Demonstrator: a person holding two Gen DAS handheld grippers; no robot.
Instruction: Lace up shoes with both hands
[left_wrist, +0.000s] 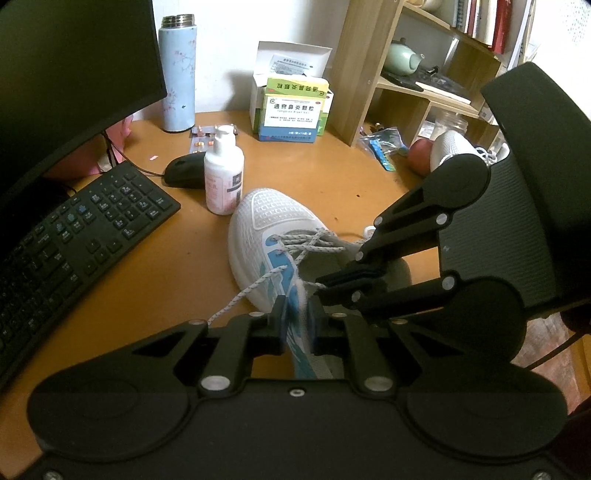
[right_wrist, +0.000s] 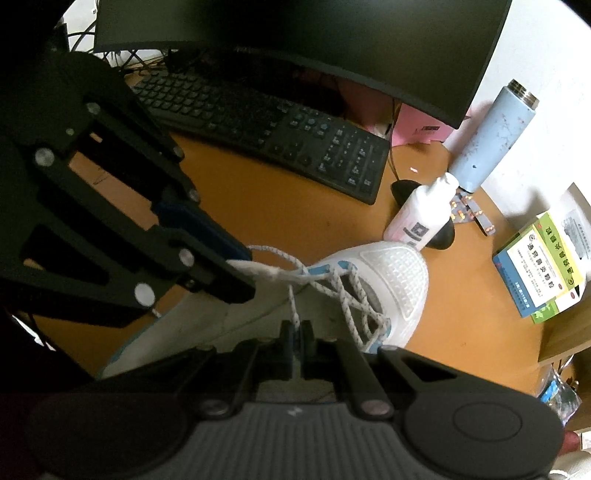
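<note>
A white mesh shoe (left_wrist: 266, 221) with blue trim lies on the orange desk, toe toward the far side. My left gripper (left_wrist: 297, 319) is shut on the shoe's blue-and-white eyelet edge, near the shoe's opening. A speckled white lace (left_wrist: 306, 240) crosses the lower eyelets, and a loose strand trails left past my left fingers. In the right wrist view my right gripper (right_wrist: 295, 334) is shut on a strand of the lace (right_wrist: 293, 306) that rises from the shoe (right_wrist: 391, 277). The left gripper (right_wrist: 243, 273) shows there at the left, clamped on the shoe's edge. The right gripper (left_wrist: 321, 290) sits just right of the left one.
A black keyboard (left_wrist: 74, 240) and monitor stand at the left, with a mouse (left_wrist: 184, 170), white bottle (left_wrist: 223, 173) and blue flask (left_wrist: 177, 74) beyond the toe. Medicine boxes (left_wrist: 291, 110) and a wooden shelf (left_wrist: 406, 74) stand behind. A second shoe (left_wrist: 454, 147) lies at the right.
</note>
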